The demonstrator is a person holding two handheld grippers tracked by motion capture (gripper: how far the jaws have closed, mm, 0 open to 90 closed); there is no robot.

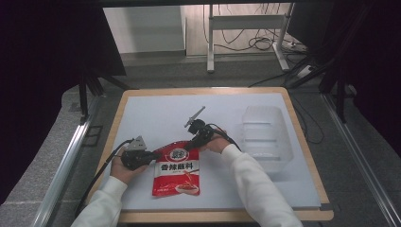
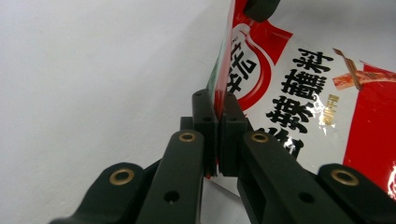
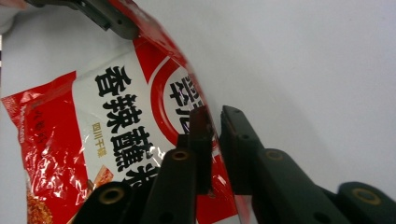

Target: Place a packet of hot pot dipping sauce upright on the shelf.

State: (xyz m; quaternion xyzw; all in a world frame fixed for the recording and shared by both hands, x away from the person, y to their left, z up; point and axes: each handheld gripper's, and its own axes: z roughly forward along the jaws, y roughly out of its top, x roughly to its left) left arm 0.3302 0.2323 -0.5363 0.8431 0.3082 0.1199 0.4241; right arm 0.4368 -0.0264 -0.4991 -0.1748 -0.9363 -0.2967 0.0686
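A red and white sauce packet [image 1: 176, 174] with black lettering lies on the white mat, its top edge lifted. My left gripper [image 1: 157, 155] holds the top left corner. In the left gripper view the jaws [image 2: 218, 112] are pressed shut on the packet [image 2: 303, 88] edge. My right gripper [image 1: 190, 144] holds the top right corner. In the right gripper view its jaws [image 3: 216, 128] close around the curved top edge of the packet [image 3: 121, 107]. The left gripper's jaw [image 3: 109, 21] grips the far corner there.
A clear plastic container [image 1: 265, 135] stands on the right of the white mat [image 1: 156, 111]. The mat covers a wooden table [image 1: 307, 142]. A hand and white sleeve [image 1: 257, 189] reach in from the bottom. Cables and a desk frame lie on the floor beyond.
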